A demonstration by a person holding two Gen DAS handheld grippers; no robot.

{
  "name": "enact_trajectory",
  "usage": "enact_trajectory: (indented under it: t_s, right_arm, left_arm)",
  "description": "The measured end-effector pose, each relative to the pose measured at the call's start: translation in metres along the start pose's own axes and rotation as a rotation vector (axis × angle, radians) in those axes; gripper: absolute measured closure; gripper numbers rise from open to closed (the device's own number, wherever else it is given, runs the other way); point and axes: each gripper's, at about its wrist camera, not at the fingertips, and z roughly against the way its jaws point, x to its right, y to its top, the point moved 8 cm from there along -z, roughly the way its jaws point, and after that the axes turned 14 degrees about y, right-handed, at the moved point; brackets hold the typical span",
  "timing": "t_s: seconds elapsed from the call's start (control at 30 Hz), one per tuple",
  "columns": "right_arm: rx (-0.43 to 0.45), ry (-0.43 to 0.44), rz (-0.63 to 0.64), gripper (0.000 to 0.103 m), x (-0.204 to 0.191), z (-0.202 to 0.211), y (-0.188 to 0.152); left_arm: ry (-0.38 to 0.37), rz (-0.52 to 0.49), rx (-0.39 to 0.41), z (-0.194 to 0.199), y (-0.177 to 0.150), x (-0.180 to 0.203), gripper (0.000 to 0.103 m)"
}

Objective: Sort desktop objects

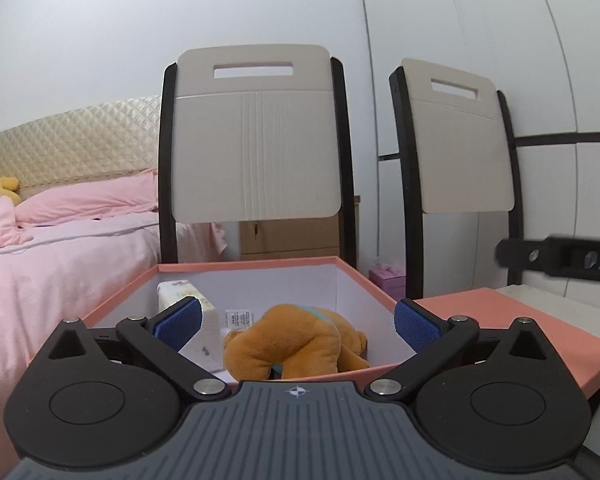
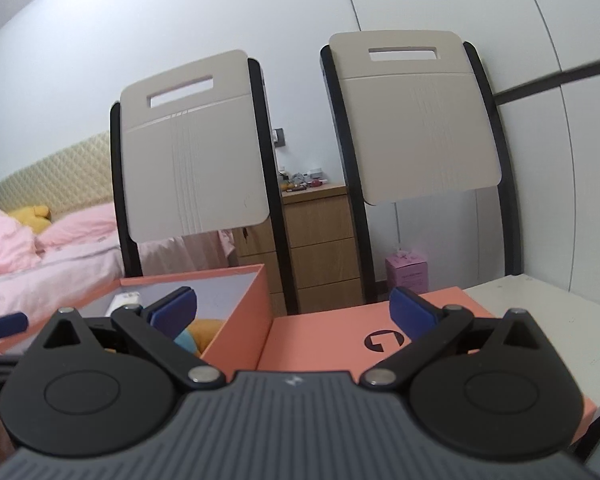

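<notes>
An open salmon-pink box (image 1: 374,284) with a white inside stands in front of my left gripper (image 1: 296,326). In it lie an orange plush toy (image 1: 296,342), a white packet (image 1: 186,294) and a small white sachet (image 1: 240,318). My left gripper is open and empty, just above the box's near rim. My right gripper (image 2: 294,312) is open and empty above the box's pink lid (image 2: 328,344), which lies flat to the right of the box (image 2: 240,312). The plush (image 2: 208,330) shows partly inside the box in the right wrist view.
Two beige chair backs (image 1: 256,132) (image 2: 416,116) stand behind the table. A bed with pink bedding (image 1: 60,248) is at left. A wooden drawer unit (image 2: 320,240) and a small pink carton (image 2: 406,274) stand behind. The white tabletop (image 2: 540,320) extends right of the lid.
</notes>
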Motion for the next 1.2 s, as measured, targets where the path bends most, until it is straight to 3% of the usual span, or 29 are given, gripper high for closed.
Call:
enact_trajectory:
  t_s: [0.2, 0.47, 0.6, 0.7, 0.8, 1.07, 1.2]
  right_arm:
    - [0.059, 0.005, 0.034, 0.0, -0.001, 0.02, 0.009]
    - [0.056, -0.021, 0.037, 0.0, 0.02, 0.046, 0.018]
    - [-0.023, -0.043, 0.07, 0.0, 0.034, 0.053, 0.022]
    - [-0.074, -0.039, 0.106, 0.0, 0.051, 0.054, 0.024]
    - [-0.136, -0.034, 0.095, 0.0, 0.077, 0.051, 0.021]
    - [-0.294, -0.043, -0.119, 0.0, 0.157, 0.053, -0.02]
    - [-0.366, -0.05, -0.132, 0.0, 0.178, 0.054, -0.045]
  left_arm:
    - [-0.009, -0.051, -0.003, -0.002, -0.008, 0.012, 0.0]
    - [0.008, 0.058, -0.012, 0.002, -0.011, 0.012, 0.0]
    - [-0.075, 0.048, -0.063, -0.001, -0.022, 0.025, 0.0]
    - [-0.029, 0.039, -0.033, 0.006, -0.028, 0.029, 0.0]
    - [-0.061, 0.06, -0.049, 0.016, -0.032, 0.038, 0.0]
    - [-0.179, -0.011, -0.125, 0.029, -0.068, 0.085, 0.0]
    - [-0.273, -0.039, -0.215, 0.02, -0.09, 0.1, 0.0]
